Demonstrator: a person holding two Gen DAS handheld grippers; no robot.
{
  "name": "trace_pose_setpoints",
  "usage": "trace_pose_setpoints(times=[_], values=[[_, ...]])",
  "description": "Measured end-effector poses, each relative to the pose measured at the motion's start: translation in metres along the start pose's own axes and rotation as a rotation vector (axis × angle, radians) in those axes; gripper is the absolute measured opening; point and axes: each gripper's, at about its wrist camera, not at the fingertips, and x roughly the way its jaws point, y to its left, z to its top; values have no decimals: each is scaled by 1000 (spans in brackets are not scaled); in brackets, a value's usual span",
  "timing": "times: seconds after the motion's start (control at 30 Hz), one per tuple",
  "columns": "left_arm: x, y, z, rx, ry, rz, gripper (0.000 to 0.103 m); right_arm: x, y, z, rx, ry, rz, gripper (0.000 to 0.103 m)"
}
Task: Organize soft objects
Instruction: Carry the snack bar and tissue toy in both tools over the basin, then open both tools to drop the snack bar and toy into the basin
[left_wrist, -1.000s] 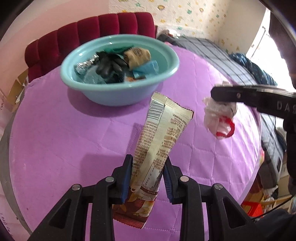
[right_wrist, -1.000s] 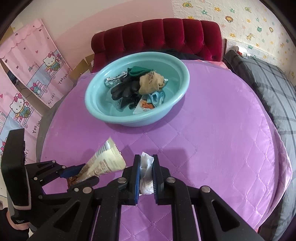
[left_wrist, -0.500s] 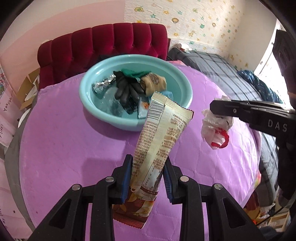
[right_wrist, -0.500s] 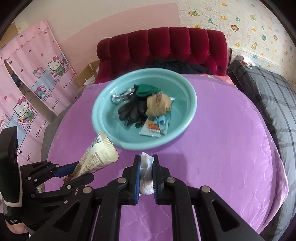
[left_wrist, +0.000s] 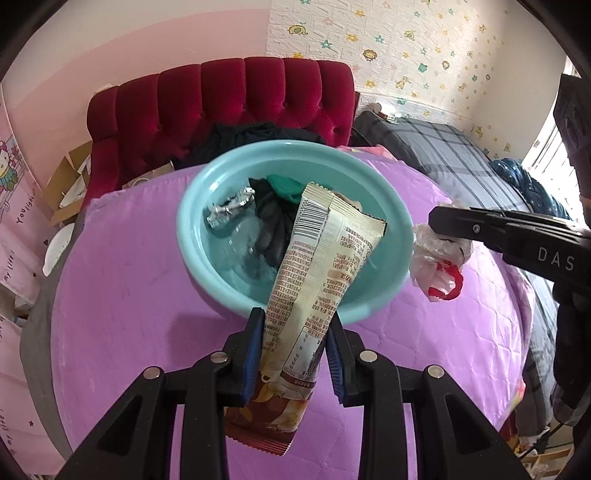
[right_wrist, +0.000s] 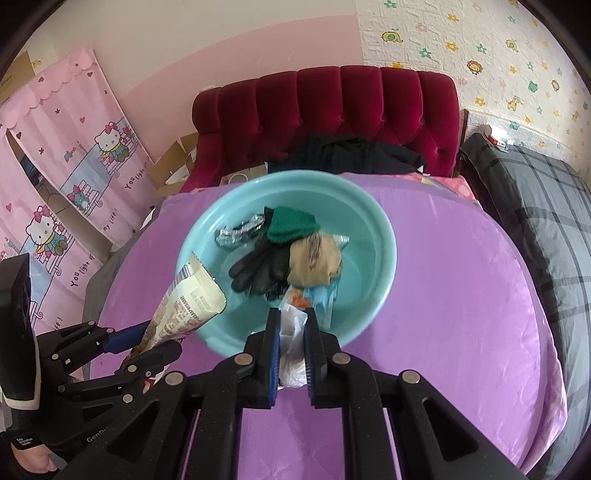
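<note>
My left gripper (left_wrist: 294, 328) is shut on a cream and brown snack packet (left_wrist: 314, 266); the packet's top reaches over the near rim of a turquoise basin (left_wrist: 192, 236). My right gripper (right_wrist: 291, 332) is shut on a crumpled white plastic bag (right_wrist: 291, 354), held just in front of the basin (right_wrist: 384, 273). In the left wrist view the bag (left_wrist: 436, 266) shows white with a red loop, hanging at the basin's right rim. The basin holds black gloves (right_wrist: 258, 269), a green cloth (right_wrist: 291, 225), a tan cloth (right_wrist: 314, 262), a foil wrapper (right_wrist: 240, 230) and small packets.
The basin stands on a round table with a purple quilted cover (right_wrist: 461, 288). A red tufted sofa (right_wrist: 332, 107) with dark clothes is behind it. A grey plaid bed (right_wrist: 546, 206) is at the right. Pink curtains (right_wrist: 55, 166) hang at the left.
Both grippers have moved forward toward the basin with their loads; the basin now lies much closer, and the packet's top is over its rim.
</note>
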Motion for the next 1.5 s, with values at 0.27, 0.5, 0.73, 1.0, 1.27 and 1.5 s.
trace_pose_setpoints(times=[0.27, 0.5, 0.73, 1.0, 1.27, 1.5], values=[[18, 6, 26, -21, -4, 11, 34, 21, -1, 27, -21, -3, -2, 11], [36, 14, 47, -33, -4, 18, 35, 43, -3, 46, -20, 5, -9, 11], [58, 23, 64, -54, 7, 20, 35, 68, -7, 69, 0, 12, 1, 11], [81, 34, 79, -80, 16, 28, 35, 96, -10, 89, 10, 30, -1, 11], [98, 33, 92, -77, 18, 30, 34, 116, -16, 101, 23, 44, -12, 11], [103, 32, 96, -83, 25, 39, 35, 122, -20, 109, 29, 43, -15, 15]])
